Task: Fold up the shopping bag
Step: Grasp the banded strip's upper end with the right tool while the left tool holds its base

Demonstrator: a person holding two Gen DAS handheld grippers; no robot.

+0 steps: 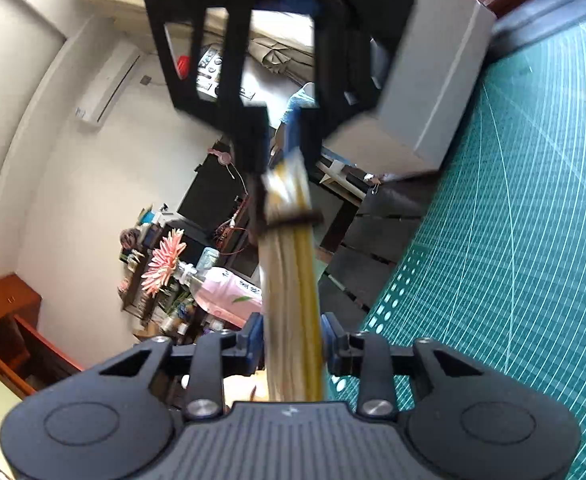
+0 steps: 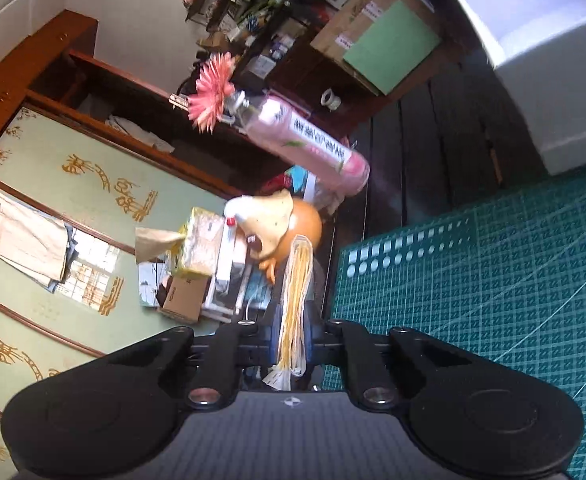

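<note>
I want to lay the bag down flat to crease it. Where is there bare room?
The green mat is bare from its ruled edge out to the right, bordered by the white box. Left of it is crowded: bottle, chicken toy, cartons. Both grippers hold the bag.

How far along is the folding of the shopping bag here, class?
Done: the white-and-yellow plastic shopping bag is already gathered into a narrow pleated strip. In hand: the left tongs and right tongs are each shut on it, holding it up off the green cutting mat. Left: folding the strip down into a compact packet; no such fold shows yet.
</note>
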